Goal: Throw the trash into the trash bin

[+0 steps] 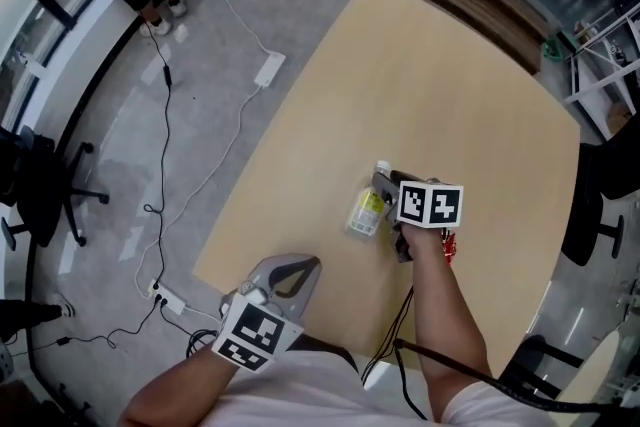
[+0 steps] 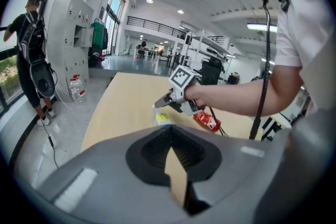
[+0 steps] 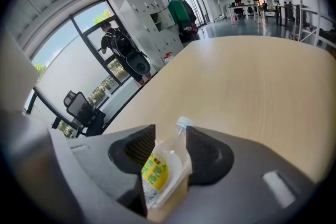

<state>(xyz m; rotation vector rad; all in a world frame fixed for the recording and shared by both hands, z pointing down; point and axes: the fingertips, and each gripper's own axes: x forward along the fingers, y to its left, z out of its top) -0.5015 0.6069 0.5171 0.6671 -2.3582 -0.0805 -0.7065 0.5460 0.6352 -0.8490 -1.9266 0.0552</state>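
Bottle (image 1: 367, 212) of clear plastic with a yellow label lies on the wooden table (image 1: 450, 95), just right of centre in the head view. It sits between the widely parted jaws of the right gripper (image 1: 385, 185) (its cap pokes out past the tips). Left gripper (image 1: 305, 267), at the lower left, has its jaws closed together on nothing. A red packet (image 1: 449, 245) lies beside the right hand.

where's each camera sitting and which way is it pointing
Head view: on the head, steeply down at the table; forearms, left gripper, right gripper show.
Left gripper view: on that gripper, along its shut fingers, toward the right forearm.
Right gripper view: on that gripper, along its open fingers, at the bottle between them.
All three share the bottle.
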